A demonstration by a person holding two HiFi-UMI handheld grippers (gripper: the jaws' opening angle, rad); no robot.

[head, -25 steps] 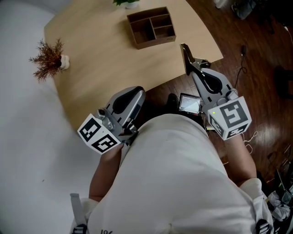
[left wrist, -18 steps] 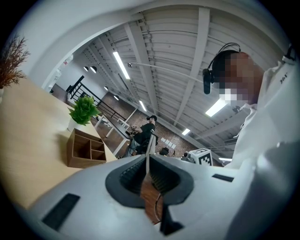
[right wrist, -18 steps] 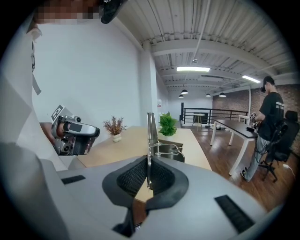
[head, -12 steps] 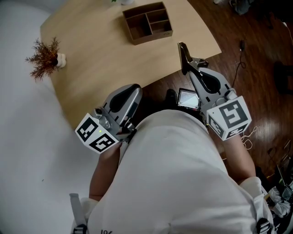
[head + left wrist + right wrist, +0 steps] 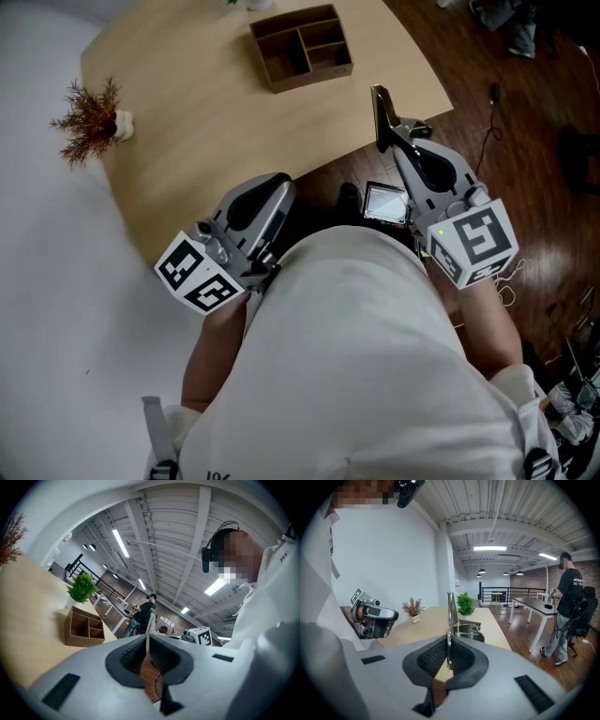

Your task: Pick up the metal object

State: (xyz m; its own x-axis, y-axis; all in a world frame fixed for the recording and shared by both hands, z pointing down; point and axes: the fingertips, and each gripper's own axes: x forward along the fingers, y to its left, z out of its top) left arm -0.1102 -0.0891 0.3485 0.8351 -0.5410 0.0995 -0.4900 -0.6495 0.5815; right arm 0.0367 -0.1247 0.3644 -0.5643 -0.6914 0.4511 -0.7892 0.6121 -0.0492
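Observation:
My right gripper (image 5: 379,97) hovers past the table's near right edge, above the wooden floor. Its jaws are shut on a silvery metal object (image 5: 413,127) that sticks out to the right of the fingers. In the right gripper view the metal object (image 5: 463,629) shows just behind the shut gripper (image 5: 450,597). My left gripper (image 5: 272,192) is held low against my body at the table's near edge. In the left gripper view that gripper (image 5: 148,623) is shut with nothing between its jaws.
A light wooden table (image 5: 206,122) carries a wooden compartment box (image 5: 300,47) at its far side and a dried plant in a small pot (image 5: 92,120) at the left. A small screen device (image 5: 386,202) lies below the right gripper. People stand across the room.
The view shifted slightly, so the table sits a little higher and further left. Both grippers have kept their pose, and the right one still holds the metal object.

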